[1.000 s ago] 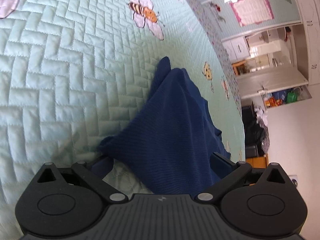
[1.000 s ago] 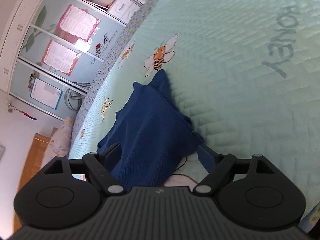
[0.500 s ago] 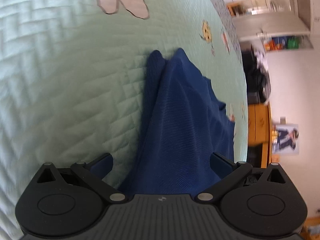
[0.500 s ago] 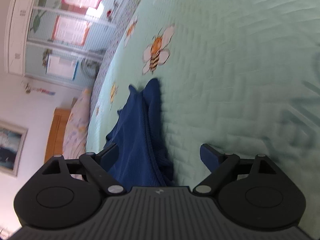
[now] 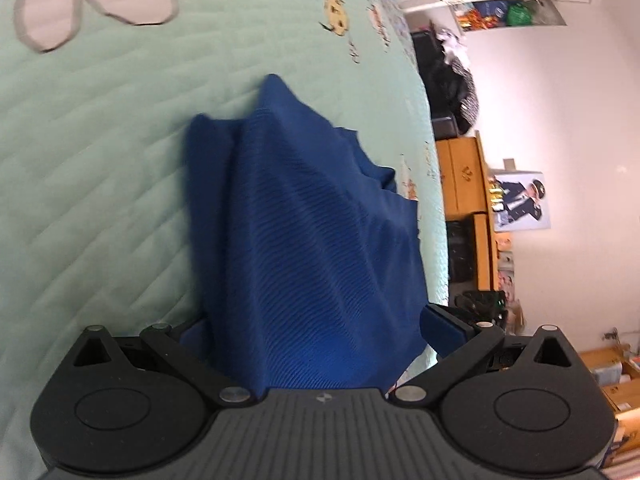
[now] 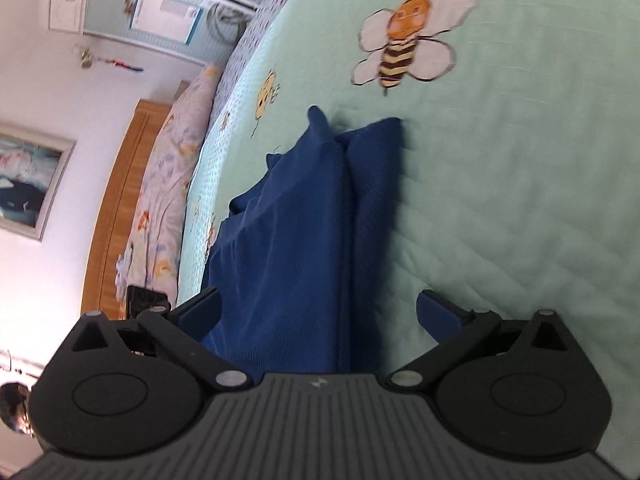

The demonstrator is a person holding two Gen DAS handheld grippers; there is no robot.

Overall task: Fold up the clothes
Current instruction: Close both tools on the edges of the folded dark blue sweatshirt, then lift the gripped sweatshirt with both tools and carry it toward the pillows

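Note:
A navy blue ribbed garment (image 5: 304,216) lies in a long bunched fold on the mint quilted bed (image 5: 100,168). In the left wrist view it runs from the bed up between the wide-apart fingers of my left gripper (image 5: 316,328). It covers the left finger, and a sliver of bed shows beside the right fingertip (image 5: 442,324). In the right wrist view the same garment (image 6: 304,232) lies between the fingers of my right gripper (image 6: 320,312), close to the left one. Those jaws are opening, and the right fingertip (image 6: 438,314) stands clear over the quilt.
The quilt carries printed bees (image 6: 404,48). A patterned pillow (image 6: 168,184) and a wooden headboard (image 6: 116,208) lie beyond the garment. The bed's edge, a wooden cabinet (image 5: 464,184) and a framed picture (image 5: 520,200) show on the right in the left wrist view.
Both grippers swung and moved along the bed. The garment went from a raised tent shape to a narrower long fold. The right gripper's fingers spread wider, and its right finger is now clear of the cloth.

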